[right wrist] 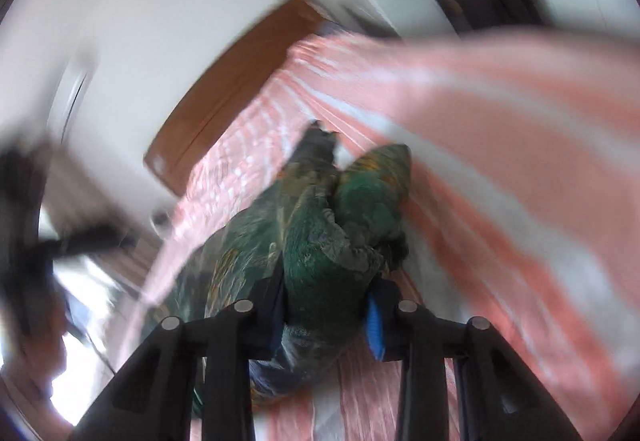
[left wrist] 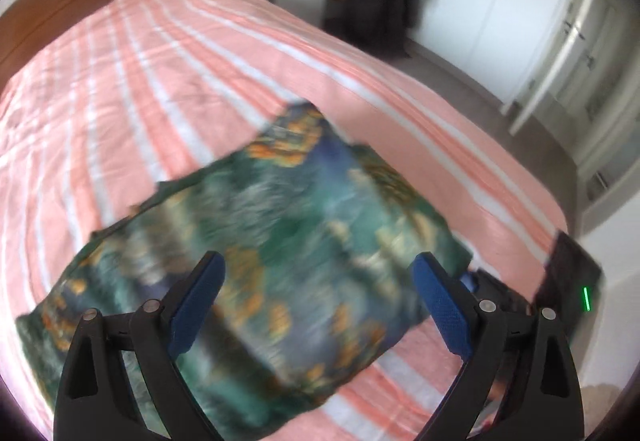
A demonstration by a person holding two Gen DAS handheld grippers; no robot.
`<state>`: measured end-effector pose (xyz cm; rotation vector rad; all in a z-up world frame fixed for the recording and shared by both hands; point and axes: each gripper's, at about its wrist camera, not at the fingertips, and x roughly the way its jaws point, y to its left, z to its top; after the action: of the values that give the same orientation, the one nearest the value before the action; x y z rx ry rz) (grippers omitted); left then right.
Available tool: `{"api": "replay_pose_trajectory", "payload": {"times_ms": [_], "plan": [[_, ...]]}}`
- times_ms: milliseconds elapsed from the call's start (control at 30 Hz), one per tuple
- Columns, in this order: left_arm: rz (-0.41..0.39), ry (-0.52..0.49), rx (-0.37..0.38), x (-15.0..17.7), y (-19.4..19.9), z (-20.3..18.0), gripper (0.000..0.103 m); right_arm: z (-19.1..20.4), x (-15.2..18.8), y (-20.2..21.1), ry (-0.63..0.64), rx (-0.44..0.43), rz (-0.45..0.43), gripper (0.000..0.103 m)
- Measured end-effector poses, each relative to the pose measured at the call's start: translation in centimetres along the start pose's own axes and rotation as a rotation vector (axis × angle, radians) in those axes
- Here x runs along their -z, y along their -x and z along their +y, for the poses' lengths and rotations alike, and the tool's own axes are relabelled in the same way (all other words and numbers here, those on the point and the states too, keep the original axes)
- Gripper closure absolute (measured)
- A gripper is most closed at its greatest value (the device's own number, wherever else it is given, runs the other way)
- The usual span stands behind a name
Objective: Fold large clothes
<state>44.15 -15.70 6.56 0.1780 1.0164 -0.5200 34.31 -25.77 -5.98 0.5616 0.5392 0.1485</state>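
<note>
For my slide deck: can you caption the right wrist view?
Right gripper shut on a bunched fold of the green patterned garment above the pink striped bedspread.

Bed (left wrist: 168,73) with pink-and-white striped cover fills frame; green patterned garment (left wrist: 280,241) lies on it, lower centre, partly bunched.

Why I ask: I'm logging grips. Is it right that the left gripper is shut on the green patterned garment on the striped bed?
Not the left: in the left wrist view the left gripper is open above the green patterned garment. The right wrist view shows the right gripper shut on it.
</note>
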Motion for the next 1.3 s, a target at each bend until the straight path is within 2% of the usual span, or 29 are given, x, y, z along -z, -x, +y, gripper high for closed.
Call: {"api": "replay_pose_trajectory", "payload": {"times_ms": [100, 167, 233, 300, 367, 400, 433, 467, 500, 533, 567, 633, 700, 767, 867, 1033, 1200, 1300], "plan": [[0.061, -0.034, -0.013, -0.9, -1.4, -1.6, 0.007, 4.5, 0.7, 1.7, 0.213, 0.025, -0.062, 0.073], [0.052, -0.039, -0.018, -1.1, -0.9, -2.4, 0.007, 8.2, 1.9, 2.6, 0.422, 0.058, -0.104, 0.073], [0.066, -0.023, 0.002, -1.0, -0.2, -2.4, 0.007, 11.0, 3.6, 2.9, 0.573, 0.065, -0.122, 0.075], [0.094, -0.02, -0.042, -0.4, 0.2, -2.6, 0.005, 13.6, 5.8, 3.4, 0.735, 0.076, -0.15, 0.075], [0.116, -0.037, -0.124, 0.3, 0.3, -2.9, 0.007, 15.5, 7.1, 2.9, 0.835, 0.078, -0.162, 0.076], [0.116, -0.051, -0.173, 0.8, 0.4, -2.8, 0.014, 16.4, 7.8, 3.0, 0.871, 0.075, -0.163, 0.076], [0.115, -0.06, -0.232, 1.3, 0.5, -2.6, 0.049, 17.0, 8.3, 3.0, 0.898, 0.076, -0.163, 0.076], [0.115, -0.056, -0.273, 1.8, 0.5, -2.3, 0.068, 17.7, 8.5, 2.7, 0.92, 0.08, -0.164, 0.076], [0.107, -0.028, -0.264, 2.2, 1.0, -1.5, 0.071, 18.1, 8.9, 2.7, 0.94, 0.083, -0.164, 0.076], [0.095, -0.006, -0.252, 2.6, 1.5, -0.8, 0.079, 18.4, 9.3, 2.7, 0.95, 0.074, -0.153, 0.076], [0.084, 0.007, -0.253, 2.9, 2.0, 0.0, 0.081, 18.8, 9.7, 2.9, 0.953, 0.069, -0.146, 0.076], [0.05, 0.048, -0.261, 3.7, 3.7, 1.7, 0.082, 18.8, 9.6, 3.3, 0.916, 0.039, -0.113, 0.065], [0.002, 0.121, -0.221, 4.4, 6.6, 4.7, 0.082, 18.1, 8.9, 4.8, 0.821, -0.063, -0.056, 0.031], [-0.043, 0.193, -0.189, 5.4, 9.5, 8.0, 0.082, 16.4, 8.7, 7.0, 0.702, -0.144, -0.023, 0.022], [-0.09, 0.298, -0.168, 7.8, 12.1, 14.0, 0.082, 13.4, 9.3, 9.1, 0.601, -0.148, 0.01, 0.022], [-0.134, 0.535, -0.164, 15.5, 14.5, 23.4, 0.082, 8.9, 11.7, 9.6, 0.529, -0.075, 0.095, 0.022], [-0.084, 0.737, -0.199, 24.1, 11.8, 30.0, 0.082, 7.9, 13.6, 8.6, 0.546, -0.039, 0.145, 0.022], [-0.08, 0.868, -0.155, 28.5, 9.2, 33.0, 0.081, 8.2, 13.8, 7.2, 0.566, -0.037, 0.163, 0.022]]}}
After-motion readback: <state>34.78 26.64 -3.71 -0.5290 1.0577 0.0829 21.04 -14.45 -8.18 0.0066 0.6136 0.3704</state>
